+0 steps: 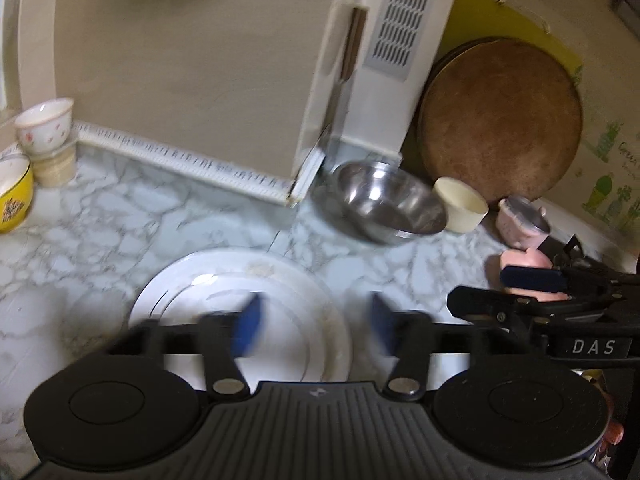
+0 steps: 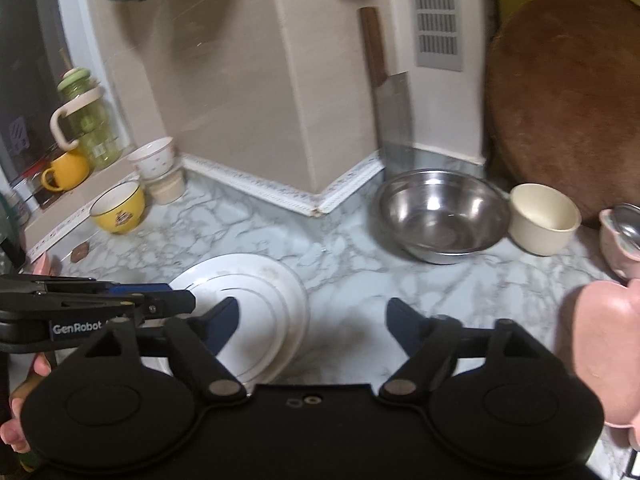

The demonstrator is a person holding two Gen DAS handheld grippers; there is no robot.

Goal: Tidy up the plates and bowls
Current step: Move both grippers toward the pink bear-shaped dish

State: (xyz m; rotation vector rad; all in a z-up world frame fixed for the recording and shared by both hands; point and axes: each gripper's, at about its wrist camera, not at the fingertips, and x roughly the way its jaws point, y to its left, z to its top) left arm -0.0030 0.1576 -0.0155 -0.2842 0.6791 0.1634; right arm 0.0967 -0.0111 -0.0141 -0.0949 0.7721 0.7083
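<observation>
Marble counter: empty steel bowl

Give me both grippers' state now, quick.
Left gripper: open, holding nothing, above the white plate.
Right gripper: open, holding nothing.

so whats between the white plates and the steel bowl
Only bare marble counter separates the white plates from the steel bowl, clearest in the right wrist view.
</observation>
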